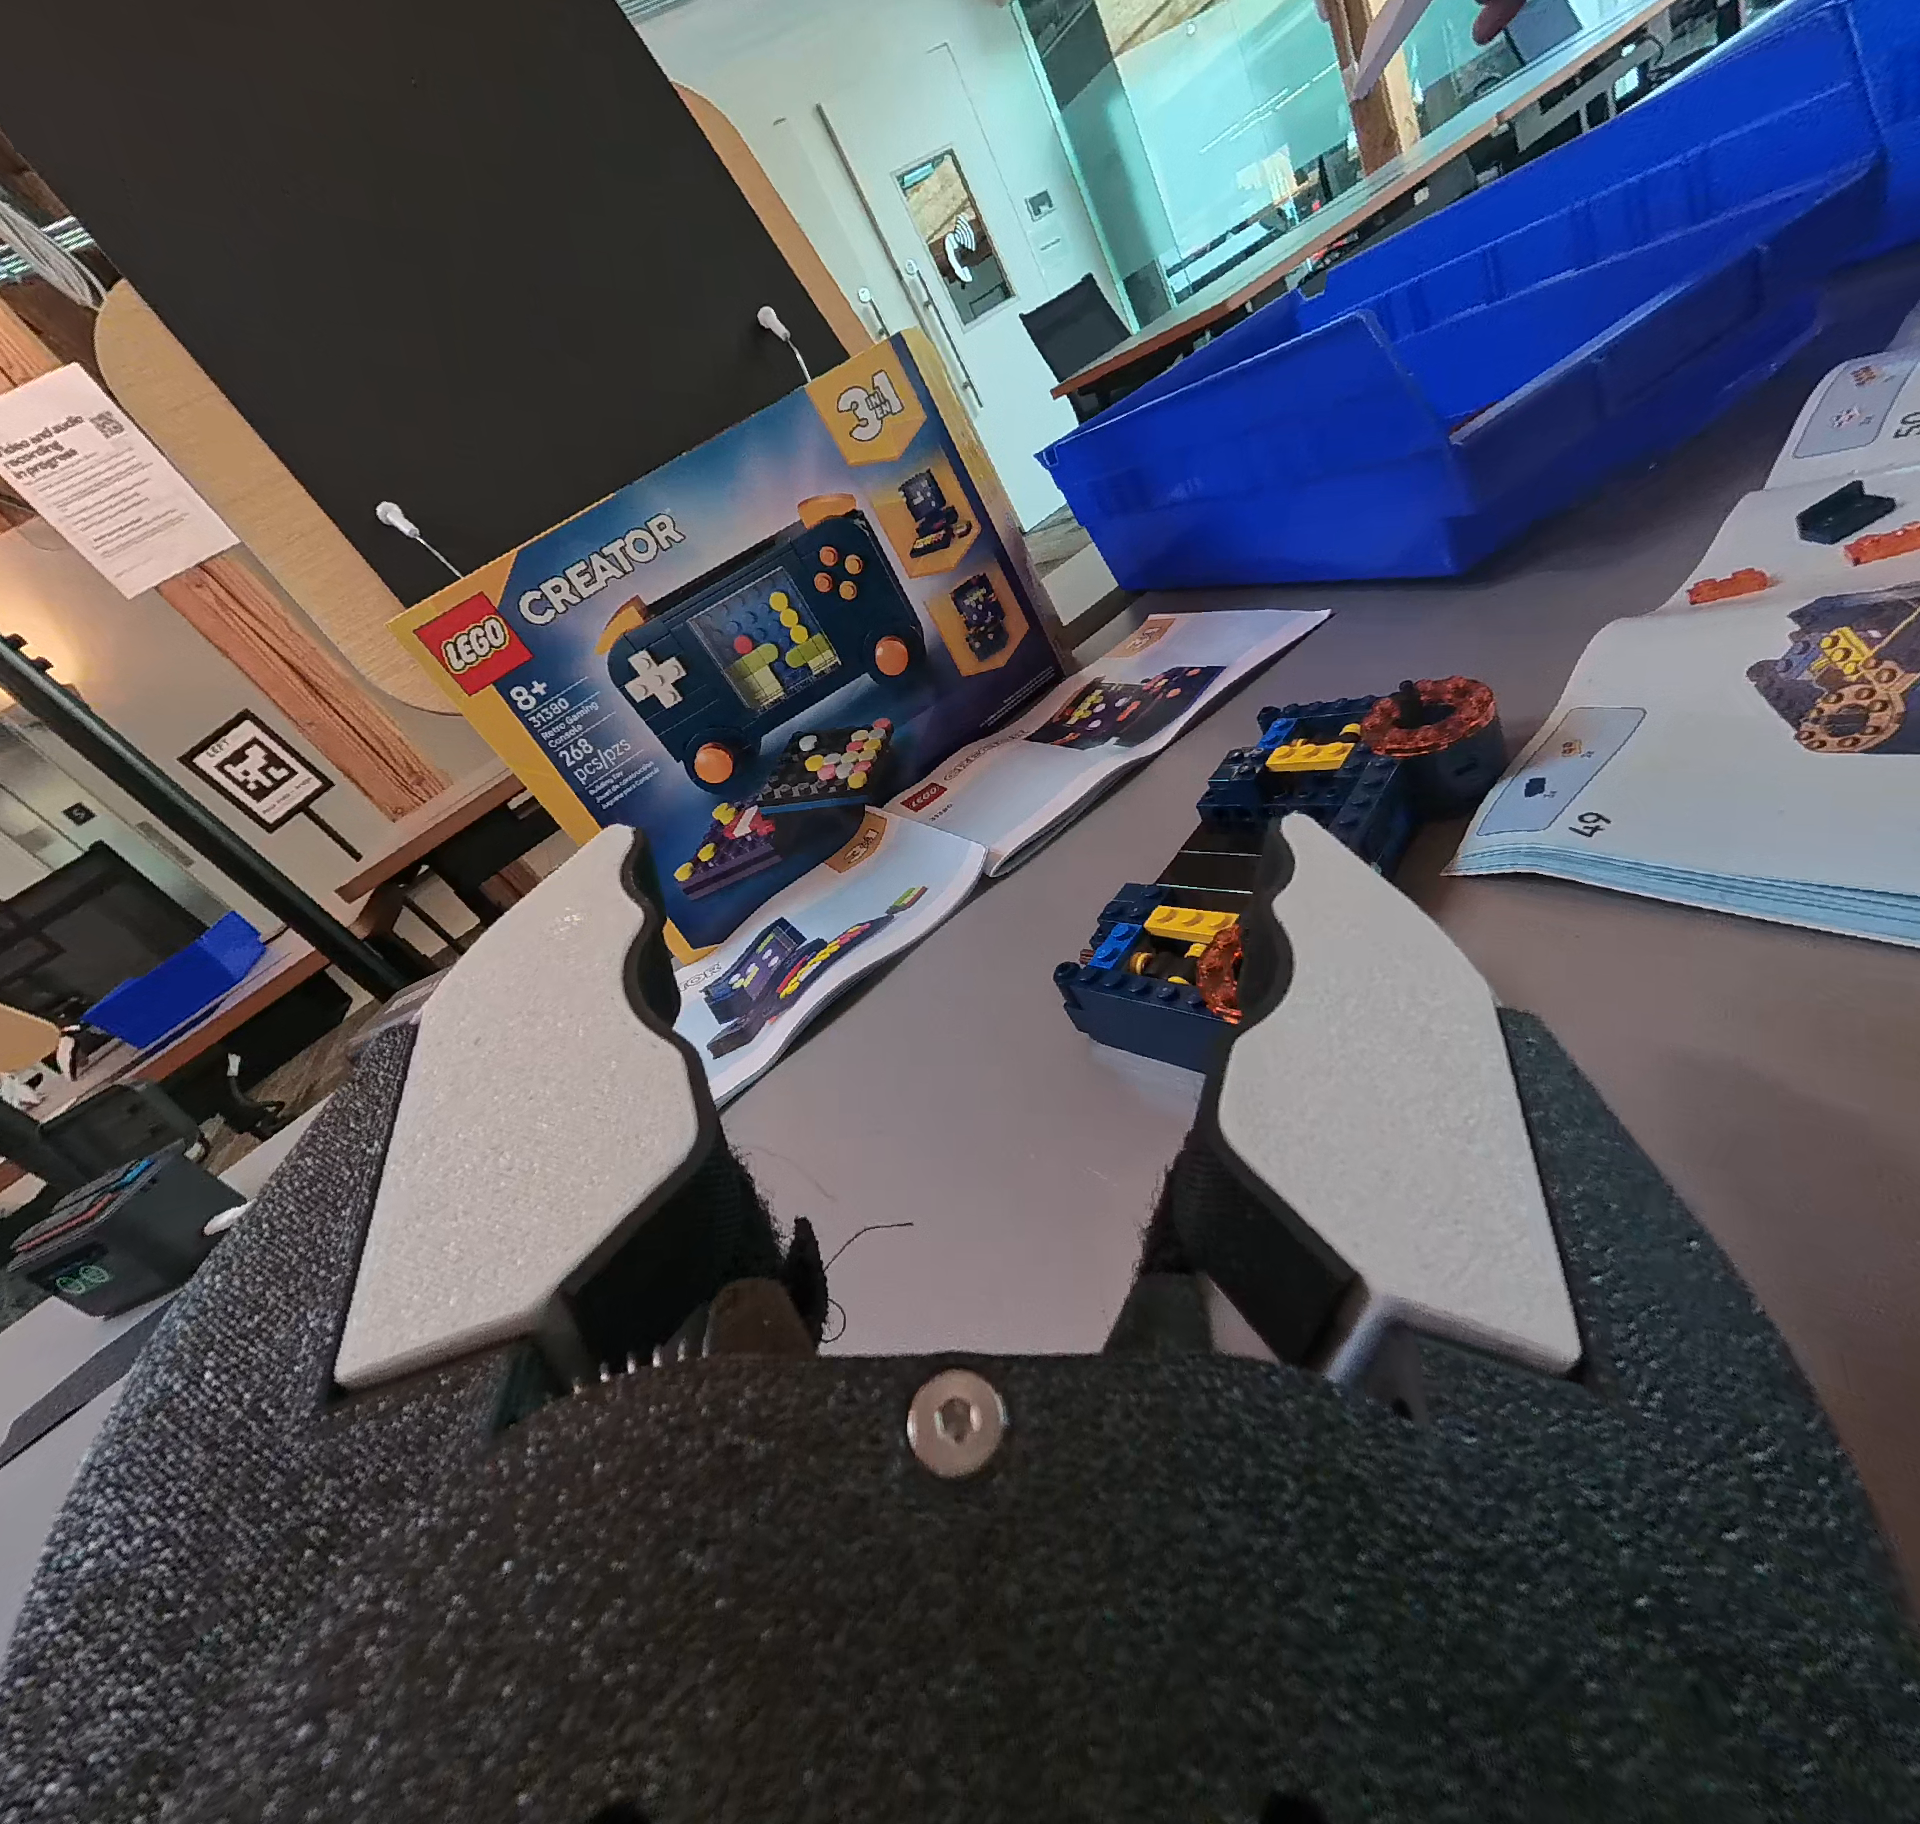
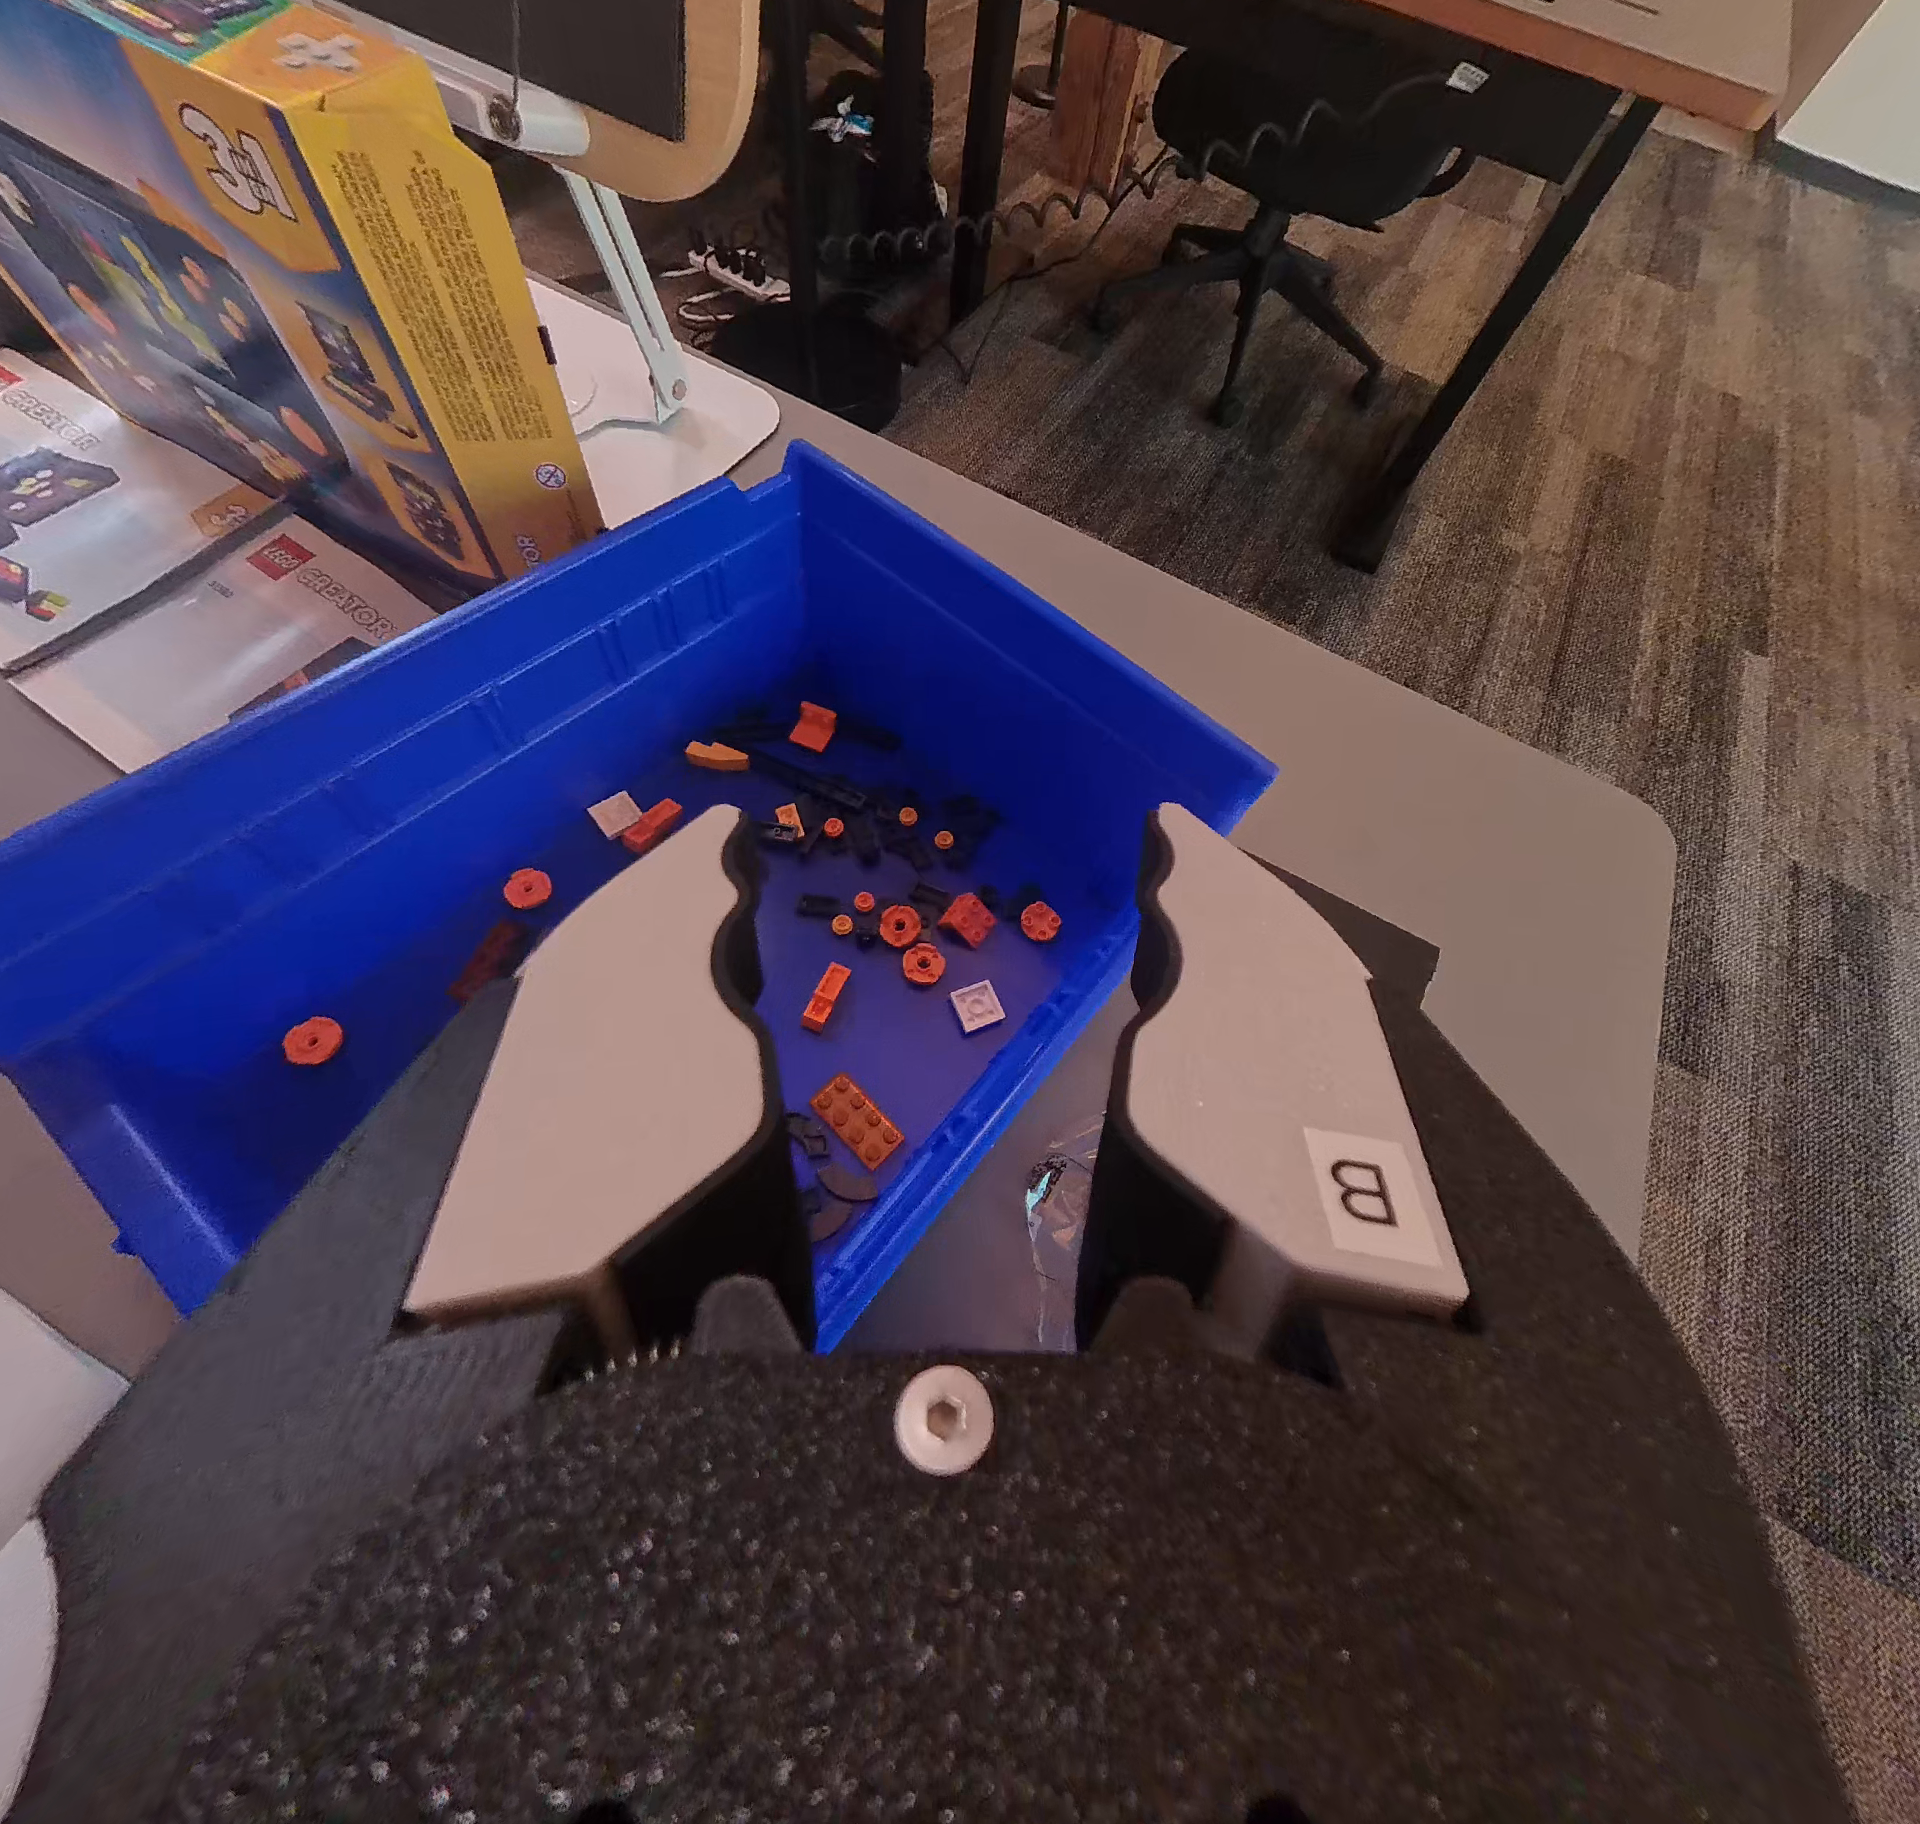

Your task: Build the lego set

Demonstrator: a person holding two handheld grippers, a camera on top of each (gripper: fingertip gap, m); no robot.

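Hovering open-jawed over the blue bin (image 2: pixel 582 652), right gripper (image 2: pixel 940 865) tilts downward

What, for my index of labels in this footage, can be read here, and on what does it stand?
I don't quote writing; these things bear it:
Toy brick box, standing on the table: printed front.
Closed booklets before the box: printed covers.
Open booklet: printed pages.
White paper notice on a wooden post: small print.
Black-and-white marker sign: too small.
White sticker on the right gripper.
Blue bin: none visible.
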